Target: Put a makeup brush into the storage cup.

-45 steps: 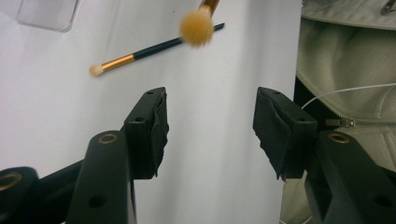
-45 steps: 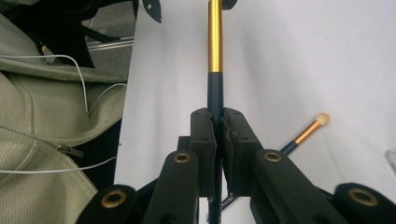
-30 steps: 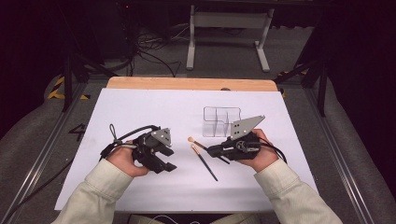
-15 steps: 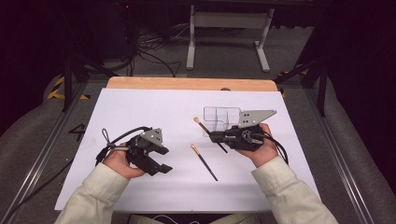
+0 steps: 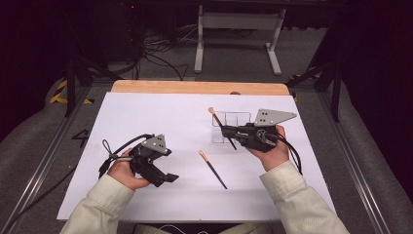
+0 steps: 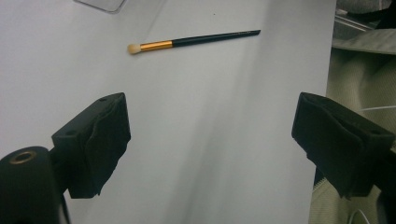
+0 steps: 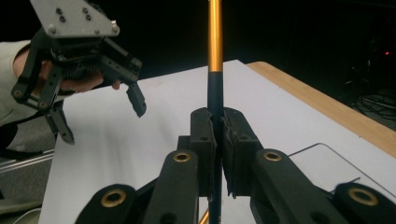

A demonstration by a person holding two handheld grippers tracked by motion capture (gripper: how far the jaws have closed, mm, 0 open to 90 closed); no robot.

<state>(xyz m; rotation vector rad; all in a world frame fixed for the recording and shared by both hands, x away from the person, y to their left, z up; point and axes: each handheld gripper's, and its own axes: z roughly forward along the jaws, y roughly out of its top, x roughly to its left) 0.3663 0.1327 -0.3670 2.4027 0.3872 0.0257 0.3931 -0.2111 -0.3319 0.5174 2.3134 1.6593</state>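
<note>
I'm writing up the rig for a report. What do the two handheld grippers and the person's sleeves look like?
Both the left gripper and the right gripper are black linkages with brass-coloured pivot rings, padded black jaws, a grey three-cornered screwed plate on top and a trailing black cable. The sleeves are pale cream.

Even overhead light falls on the white table sheet [image 5: 160, 122], which reads bright and nearly shadowless in the high view, while the floor beyond the sheet's far edge sinks into near-black. In the left gripper view, soft grey shadow bands cross the sheet near the lying brush [image 6: 191, 41], which is sharp; the near jaws are slightly soft. In the right gripper view the held brush [image 7: 215, 56] stands crisp against a dark background, its gold ferrule glinting
</note>
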